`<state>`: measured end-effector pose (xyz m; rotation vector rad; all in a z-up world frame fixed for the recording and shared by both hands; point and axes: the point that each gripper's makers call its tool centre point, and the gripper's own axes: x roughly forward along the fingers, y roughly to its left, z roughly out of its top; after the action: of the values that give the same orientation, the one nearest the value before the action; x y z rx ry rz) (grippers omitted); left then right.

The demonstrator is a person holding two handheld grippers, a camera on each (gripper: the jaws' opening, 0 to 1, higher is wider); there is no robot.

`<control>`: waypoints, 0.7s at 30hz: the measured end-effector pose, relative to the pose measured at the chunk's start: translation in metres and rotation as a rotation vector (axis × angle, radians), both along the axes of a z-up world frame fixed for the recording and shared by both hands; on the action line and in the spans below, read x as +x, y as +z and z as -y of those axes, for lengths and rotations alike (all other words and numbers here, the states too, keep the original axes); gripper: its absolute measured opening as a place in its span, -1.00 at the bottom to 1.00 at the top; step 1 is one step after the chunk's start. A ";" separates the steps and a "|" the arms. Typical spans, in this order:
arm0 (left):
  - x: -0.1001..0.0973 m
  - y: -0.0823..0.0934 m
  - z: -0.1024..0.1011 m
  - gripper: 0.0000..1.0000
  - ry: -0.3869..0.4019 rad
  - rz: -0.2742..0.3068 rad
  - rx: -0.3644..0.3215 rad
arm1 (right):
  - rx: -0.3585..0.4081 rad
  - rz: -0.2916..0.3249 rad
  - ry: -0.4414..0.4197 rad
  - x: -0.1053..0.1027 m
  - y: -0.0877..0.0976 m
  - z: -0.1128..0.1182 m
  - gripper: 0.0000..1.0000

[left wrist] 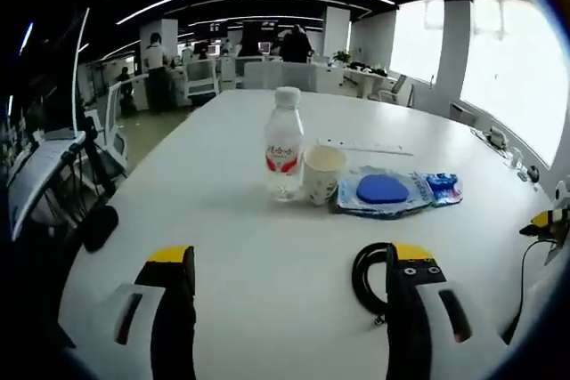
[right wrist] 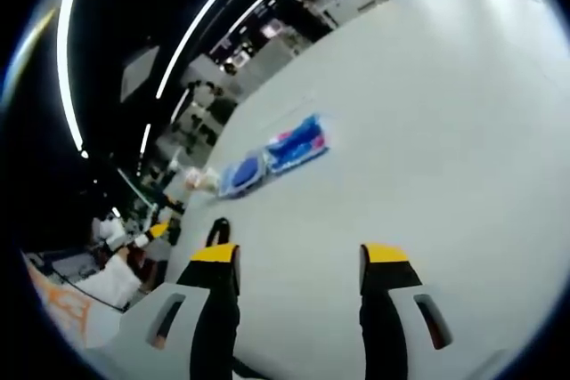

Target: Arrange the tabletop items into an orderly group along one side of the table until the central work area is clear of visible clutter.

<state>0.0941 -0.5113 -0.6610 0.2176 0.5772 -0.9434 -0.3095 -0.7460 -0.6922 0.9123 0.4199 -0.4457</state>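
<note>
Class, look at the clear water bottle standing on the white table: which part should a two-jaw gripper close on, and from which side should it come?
Grip the water bottle around its straight body, near the red label. It stands upright, so come in level. Approach from its open left side in the left gripper view, since the paper cup stands close on its right.

the bottle (left wrist: 284,143), centre of the left gripper view, wears a red and white label with printing on it, too small and blurred to read. the blue packet (left wrist: 398,191) right of it, just beside the cup (left wrist: 322,173), carries light markings at its right end, also unreadable. in the right gripper view the same packet (right wrist: 272,157) sits left of centre, its print a blur. no word, brand or number can be made out anywhere.
</note>
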 end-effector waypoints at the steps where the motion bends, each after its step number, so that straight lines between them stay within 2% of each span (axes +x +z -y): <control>1: 0.000 0.000 0.000 0.81 -0.001 -0.001 0.002 | 0.000 0.001 -0.001 0.000 0.000 0.001 0.05; 11: -0.013 0.000 0.015 0.77 -0.024 -0.019 -0.001 | 0.006 0.007 -0.003 -0.001 0.001 0.003 0.04; 21: -0.043 -0.004 0.025 0.70 -0.086 -0.038 0.017 | 0.015 0.005 0.016 -0.003 0.002 0.005 0.03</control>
<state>0.0509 -0.5363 -0.6650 0.2421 0.6145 -1.0282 -0.3129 -0.7506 -0.6900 0.9237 0.4268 -0.4260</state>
